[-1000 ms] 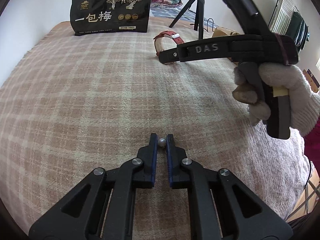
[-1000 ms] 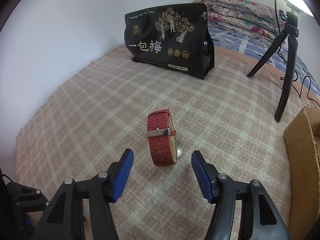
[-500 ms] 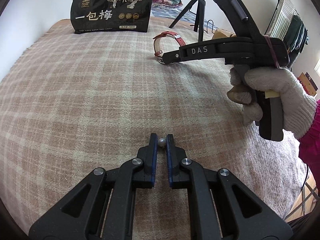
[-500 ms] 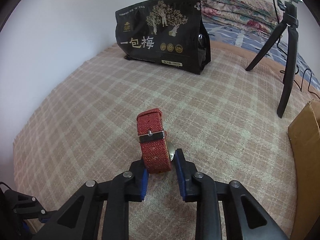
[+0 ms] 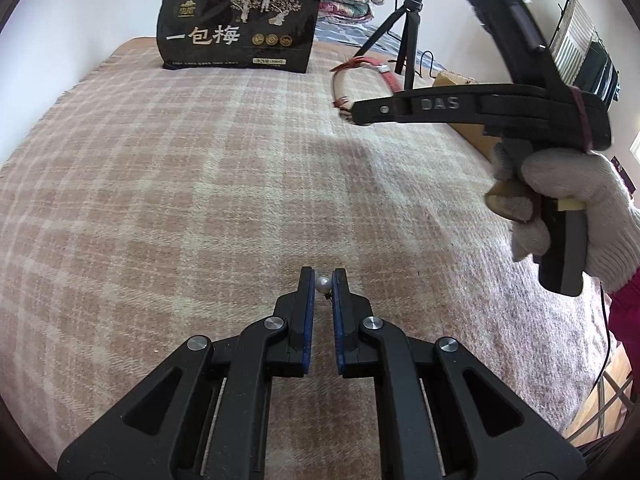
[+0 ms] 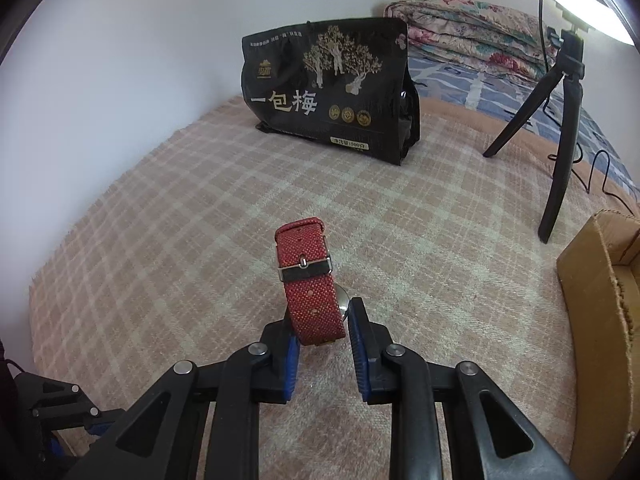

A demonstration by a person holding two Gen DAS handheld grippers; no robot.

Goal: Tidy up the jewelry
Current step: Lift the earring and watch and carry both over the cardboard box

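My left gripper (image 5: pixel 322 278) is shut on a small pearl earring (image 5: pixel 322 284) and holds it just above the plaid blanket (image 5: pixel 160 184). My right gripper (image 6: pixel 322 320) is shut on a red woven-strap watch (image 6: pixel 310 284) and holds it lifted above the blanket (image 6: pixel 180 220). Its silver case peeks out by the right finger. In the left wrist view the watch (image 5: pixel 360 70) hangs raised at the tip of the right gripper (image 5: pixel 352 110), held by a gloved hand (image 5: pixel 576 208).
A black snack bag (image 6: pixel 328 92) stands at the back of the bed by the wall. A black tripod (image 6: pixel 560 120) stands at the right. A cardboard box (image 6: pixel 600 312) sits at the right edge. Folded quilts (image 6: pixel 472 28) lie behind.
My right gripper closed on the red watch and lifted it off the blanket. My left gripper kept hold of the pearl earring and barely moved.
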